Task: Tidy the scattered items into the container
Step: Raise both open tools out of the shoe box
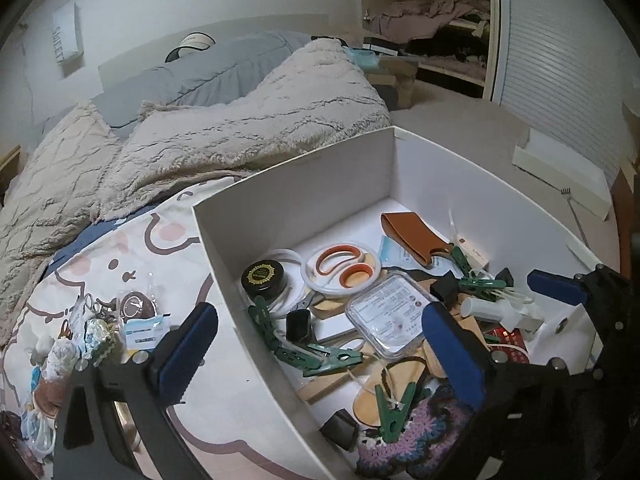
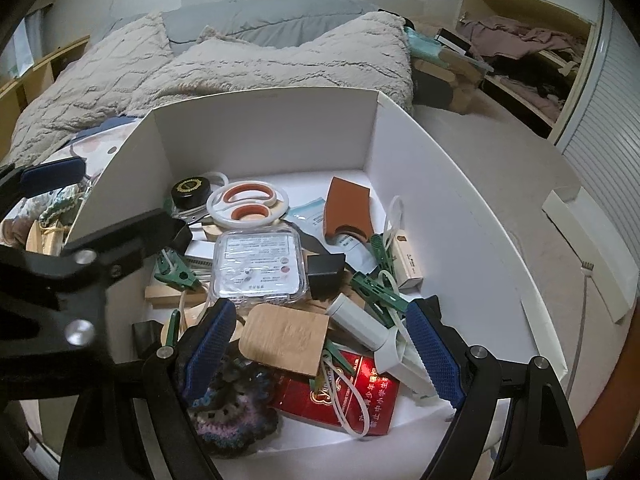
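Note:
A white box [image 1: 296, 184] [image 2: 264, 136] stands on the bed and holds scissors with orange grips [image 1: 344, 268] [image 2: 248, 204], a black jar [image 1: 262, 278] [image 2: 190, 194], a clear plastic case [image 1: 390, 314] [image 2: 258, 266], green clothes pegs [image 1: 320, 356] [image 2: 376, 292], a wooden tag [image 2: 284, 338] and a red packet [image 2: 340, 396]. My left gripper [image 1: 320, 356] is open and empty, straddling the box's left wall. My right gripper [image 2: 324, 354] is open and empty, low over the box's contents. Small packets and trinkets [image 1: 100, 328] lie scattered on the sheet left of the box.
A fluffy beige blanket [image 1: 200, 140] and grey pillows [image 1: 208, 68] cover the bed behind the box. A flat white box lid [image 1: 560, 172] [image 2: 588, 240] lies on the floor to the right, before a shuttered door [image 1: 560, 40].

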Demonstrator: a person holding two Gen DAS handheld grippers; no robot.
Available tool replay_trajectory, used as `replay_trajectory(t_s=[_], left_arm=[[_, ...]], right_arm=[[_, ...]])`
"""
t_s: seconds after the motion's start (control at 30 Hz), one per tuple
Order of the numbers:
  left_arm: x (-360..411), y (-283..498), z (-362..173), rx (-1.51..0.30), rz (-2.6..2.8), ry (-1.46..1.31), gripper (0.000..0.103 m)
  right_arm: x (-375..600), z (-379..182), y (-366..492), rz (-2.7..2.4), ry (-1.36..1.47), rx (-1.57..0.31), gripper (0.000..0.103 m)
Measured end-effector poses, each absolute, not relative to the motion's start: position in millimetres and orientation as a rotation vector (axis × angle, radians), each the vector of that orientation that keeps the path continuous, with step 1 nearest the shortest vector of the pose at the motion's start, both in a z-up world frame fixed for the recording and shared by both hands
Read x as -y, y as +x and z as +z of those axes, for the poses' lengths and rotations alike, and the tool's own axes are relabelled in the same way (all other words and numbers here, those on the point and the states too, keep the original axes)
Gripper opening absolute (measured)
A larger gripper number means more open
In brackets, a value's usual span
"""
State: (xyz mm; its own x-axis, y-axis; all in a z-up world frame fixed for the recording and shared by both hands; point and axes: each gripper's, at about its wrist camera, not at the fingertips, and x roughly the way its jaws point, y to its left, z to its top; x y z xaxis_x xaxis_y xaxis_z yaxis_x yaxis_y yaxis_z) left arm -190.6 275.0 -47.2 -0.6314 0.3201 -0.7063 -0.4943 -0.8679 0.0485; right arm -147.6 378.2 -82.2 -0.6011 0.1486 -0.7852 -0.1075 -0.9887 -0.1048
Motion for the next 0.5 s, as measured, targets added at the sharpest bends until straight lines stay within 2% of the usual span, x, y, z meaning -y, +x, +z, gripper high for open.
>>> replay_trajectory(t_s=[0.2, 0.23, 0.33, 0.5], left_arm=[[-268, -185, -38, -0.308, 2.483, -0.968, 0.103], [-268, -184, -37, -0.306, 2.486, -0.962, 0.103], [-266, -182, -34, -0.298, 2.492, -0.946, 0.103], [-263, -179, -30, -0.289, 2.501, -0.929, 0.103]], right_arm=[[-383, -71, -144, 2.712, -1.247, 0.019, 0.087], [-383, -69, -144, 2.715, -1.235, 0.013, 0.088], [-382, -67, -143, 2.715, -1.209, 0.028, 0.102], [-384, -63, -143, 2.72, -1.173, 0.011, 0.103]])
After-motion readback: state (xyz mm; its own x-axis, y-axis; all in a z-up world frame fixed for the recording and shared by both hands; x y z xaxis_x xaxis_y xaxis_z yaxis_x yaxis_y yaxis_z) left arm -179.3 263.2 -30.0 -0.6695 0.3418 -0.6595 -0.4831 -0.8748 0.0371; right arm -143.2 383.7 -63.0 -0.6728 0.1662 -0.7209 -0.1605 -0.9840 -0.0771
